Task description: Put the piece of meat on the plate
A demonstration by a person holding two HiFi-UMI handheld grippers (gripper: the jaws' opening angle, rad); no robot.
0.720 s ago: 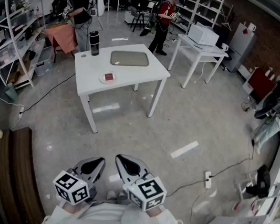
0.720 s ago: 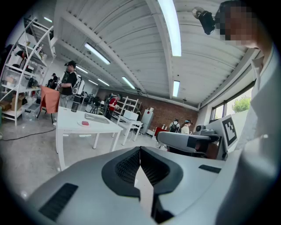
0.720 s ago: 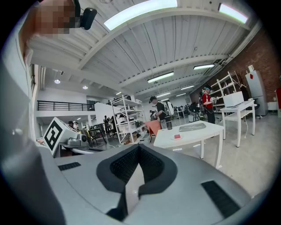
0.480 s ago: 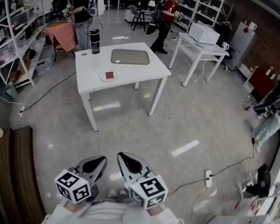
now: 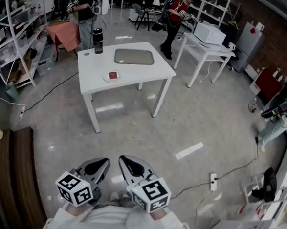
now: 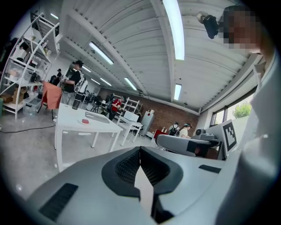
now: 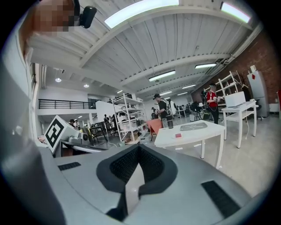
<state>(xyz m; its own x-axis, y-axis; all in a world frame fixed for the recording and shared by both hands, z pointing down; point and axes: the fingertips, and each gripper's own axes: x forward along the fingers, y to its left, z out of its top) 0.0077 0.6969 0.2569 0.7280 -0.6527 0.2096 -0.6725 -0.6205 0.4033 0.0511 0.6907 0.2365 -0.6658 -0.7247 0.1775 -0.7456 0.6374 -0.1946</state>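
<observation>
While meat (image 5: 113, 76) sits on plate (image 5: 105, 78) | left gripper (image 5: 105, 161) fingers closed, empty | right gripper (image 5: 122, 159) fingers closed, empty

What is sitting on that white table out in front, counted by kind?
Dark tumbler: 1
Grey tray: 1
White plate: 1
Red piece of meat, lying on the plate: 1
Small pale disc, too small to identify: 1
Total: 5

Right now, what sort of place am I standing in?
Likely a lab or workshop: a white square work table, open white metal shelving loaded with gear, and a bare grey floor crossed by cables.
</observation>
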